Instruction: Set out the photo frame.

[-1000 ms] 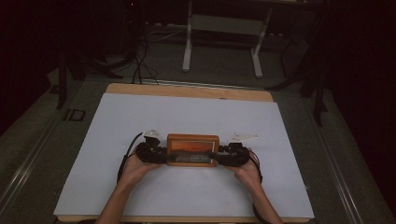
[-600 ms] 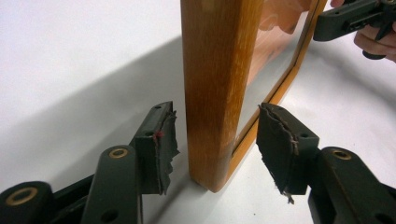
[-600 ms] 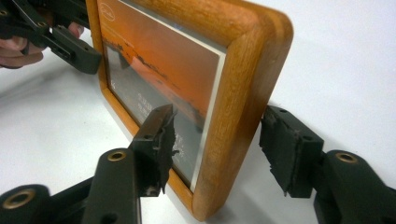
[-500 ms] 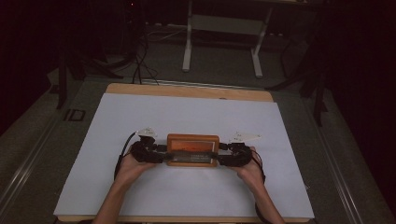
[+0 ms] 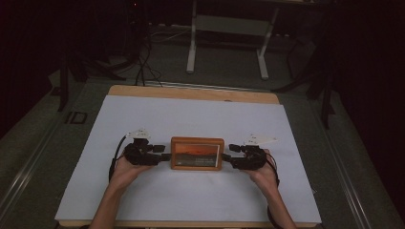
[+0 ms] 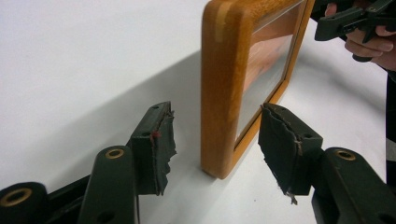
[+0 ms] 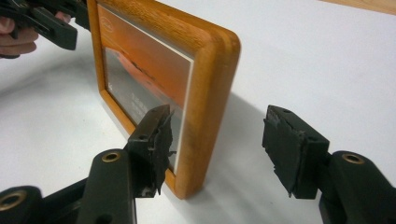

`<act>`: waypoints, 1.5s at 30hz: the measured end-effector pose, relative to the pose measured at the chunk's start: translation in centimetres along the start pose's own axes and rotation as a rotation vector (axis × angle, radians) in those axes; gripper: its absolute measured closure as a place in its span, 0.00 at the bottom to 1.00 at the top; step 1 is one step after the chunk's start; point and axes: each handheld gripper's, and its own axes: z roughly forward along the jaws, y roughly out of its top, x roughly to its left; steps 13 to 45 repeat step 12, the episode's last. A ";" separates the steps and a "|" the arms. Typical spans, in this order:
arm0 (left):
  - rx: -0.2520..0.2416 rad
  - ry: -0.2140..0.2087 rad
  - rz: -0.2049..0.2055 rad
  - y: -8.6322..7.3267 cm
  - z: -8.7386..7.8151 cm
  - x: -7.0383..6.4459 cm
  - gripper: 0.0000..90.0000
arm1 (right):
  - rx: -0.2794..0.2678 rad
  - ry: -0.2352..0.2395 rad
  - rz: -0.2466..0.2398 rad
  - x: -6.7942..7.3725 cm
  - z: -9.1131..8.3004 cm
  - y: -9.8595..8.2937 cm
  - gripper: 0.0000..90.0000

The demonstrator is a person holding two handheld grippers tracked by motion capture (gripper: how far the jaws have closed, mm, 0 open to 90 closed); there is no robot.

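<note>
The frame stands upright on the desk, long axis left to right, directly between the two hand-held grippers. The left hand-held gripper and right hand-held gripper both gape open, each straddling one end edge without touching. The frame's back is hidden.

A dim lab or recording room: a white-covered table on grey carpet, loose cables and a metal desk frame behind.
</note>
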 end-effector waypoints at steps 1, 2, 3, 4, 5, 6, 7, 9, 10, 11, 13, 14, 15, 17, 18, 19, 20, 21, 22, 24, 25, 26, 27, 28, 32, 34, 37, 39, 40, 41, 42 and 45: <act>-0.003 0.000 -0.001 0.0 -0.1 0.1 0.50 | 0.000 0.000 0.000 0.0 0.0 0.0 0.46; -0.009 -0.018 0.002 -0.1 -0.5 0.3 0.49 | 0.002 -0.002 0.001 -0.2 -0.2 -0.1 0.46; -0.009 -0.018 0.002 -0.1 -0.5 0.3 0.48 | 0.002 -0.002 0.001 -0.2 -0.2 -0.1 0.46; -0.008 -0.027 0.006 -0.2 -0.7 0.4 0.48 | 0.002 -0.004 0.001 -0.3 -0.3 -0.2 0.46; -0.008 -0.027 0.006 -0.2 -0.7 0.4 0.48 | 0.002 -0.004 0.001 -0.3 -0.3 -0.2 0.46; -0.010 -0.019 0.015 -0.3 -1.4 0.8 0.48 | 0.005 -0.006 0.010 -0.8 -0.6 -0.4 0.45; -0.009 -0.006 0.015 -0.4 -1.6 1.0 0.47 | 0.006 -0.005 0.010 -1.0 -0.7 -0.5 0.44; 0.002 0.047 0.001 -0.7 -2.0 1.6 0.47 | 0.010 -0.001 0.010 -1.3 -0.9 -0.7 0.43; 0.008 0.082 -0.006 -0.9 -2.1 1.9 0.47 | 0.012 -0.001 0.008 -1.4 -1.0 -0.8 0.43; 0.013 0.124 -0.019 -1.0 -2.1 2.2 0.46 | 0.016 -0.001 0.007 -1.6 -1.1 -0.9 0.43; 0.013 0.124 -0.019 -1.0 -2.1 2.2 0.46 | 0.018 -0.003 0.007 -1.8 -1.3 -1.0 0.43; 0.013 0.124 -0.019 -1.0 -2.1 2.2 0.46 | 0.018 -0.003 0.007 -1.8 -1.3 -1.0 0.43; 0.013 0.124 -0.019 -1.0 -2.1 2.2 0.46 | 0.018 -0.003 0.007 -1.8 -1.3 -1.0 0.43; 0.013 0.124 -0.019 -1.0 -2.1 2.2 0.46 | 0.018 -0.003 0.007 -1.8 -1.3 -1.0 0.43; 0.013 0.124 -0.019 -1.0 -2.1 2.2 0.46 | 0.018 -0.003 0.007 -1.8 -1.3 -1.0 0.43; 0.013 0.124 -0.019 -1.0 -2.1 2.2 0.46 | 0.018 -0.003 0.007 -1.8 -1.3 -1.0 0.43; 0.013 0.124 -0.019 -1.0 -2.1 2.2 0.46 | 0.018 -0.003 0.007 -1.8 -1.3 -1.0 0.43; 0.013 0.124 -0.019 -1.0 -2.1 2.2 0.46 | 0.018 -0.003 0.007 -1.8 -1.3 -1.0 0.43; 0.013 0.124 -0.019 -1.0 -2.1 2.2 0.46 | 0.018 -0.003 0.007 -1.8 -1.3 -1.0 0.43; 0.013 0.124 -0.019 -1.0 -2.1 2.2 0.46 | 0.018 -0.003 0.007 -1.8 -1.3 -1.0 0.43; 0.013 0.124 -0.019 -1.0 -2.1 2.2 0.46 | 0.018 -0.003 0.007 -1.8 -1.3 -1.0 0.43; 0.013 0.124 -0.019 -1.0 -2.1 2.2 0.46 | 0.018 -0.003 0.007 -1.8 -1.3 -1.0 0.43; 0.013 0.124 -0.019 -1.0 -2.1 2.2 0.46 | 0.018 -0.003 0.007 -1.8 -1.3 -1.0 0.43; 0.013 0.124 -0.019 -1.0 -2.1 2.2 0.46 | 0.018 -0.003 0.007 -1.8 -1.3 -1.0 0.43; 0.013 0.124 -0.019 -1.0 -2.1 2.2 0.46 | 0.018 -0.003 0.007 -1.8 -1.3 -1.0 0.43; 0.013 0.124 -0.019 -1.0 -2.1 2.2 0.46 | 0.018 -0.003 0.007 -1.8 -1.3 -1.0 0.43; 0.013 0.124 -0.019 -1.0 -2.1 2.2 0.46 | 0.018 -0.003 0.007 -1.8 -1.3 -1.0 0.43; 0.013 0.124 -0.019 -1.0 -2.1 2.2 0.46 | 0.018 -0.003 0.007 -1.8 -1.3 -1.0 0.43; 0.013 0.124 -0.019 -1.0 -2.1 2.2 0.46 | 0.018 -0.003 0.007 -1.8 -1.3 -1.0 0.43; 0.013 0.124 -0.019 -1.0 -2.1 2.2 0.46 | 0.018 -0.003 0.007 -1.8 -1.3 -1.0 0.43; 0.013 0.124 -0.019 -1.0 -2.1 2.2 0.46 | 0.018 -0.003 0.007 -1.8 -1.3 -1.0 0.43; 0.013 0.124 -0.019 -1.0 -2.1 2.2 0.46 | 0.018 -0.003 0.007 -1.8 -1.3 -1.0 0.43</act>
